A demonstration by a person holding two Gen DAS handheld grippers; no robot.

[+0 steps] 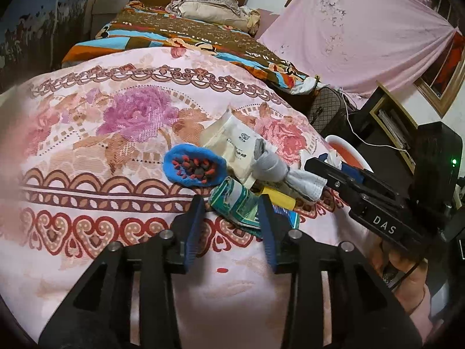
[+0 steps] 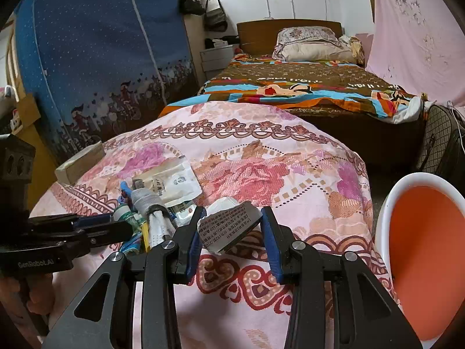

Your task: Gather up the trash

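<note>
A pile of trash lies on the floral pink cloth (image 1: 116, 151): a green crumpled wrapper (image 1: 235, 200), a cream tissue pack (image 1: 238, 142), a grey and white rolled mask (image 1: 279, 171), a yellow box (image 1: 280, 200) and a blue sock (image 1: 193, 167). My left gripper (image 1: 232, 203) is open, its jaws on either side of the green wrapper. My right gripper (image 2: 232, 215) is shut on a crumpled printed paper (image 2: 229, 228), held above the cloth. The pile also shows in the right wrist view (image 2: 154, 212).
A white bin with an orange inside (image 2: 421, 258) stands right of the table, also in the left wrist view (image 1: 345, 151). A cardboard box (image 2: 80, 163) sits at the cloth's far left. A bed (image 2: 305, 87) lies behind. A checked bag (image 1: 328, 110) stands beyond the table.
</note>
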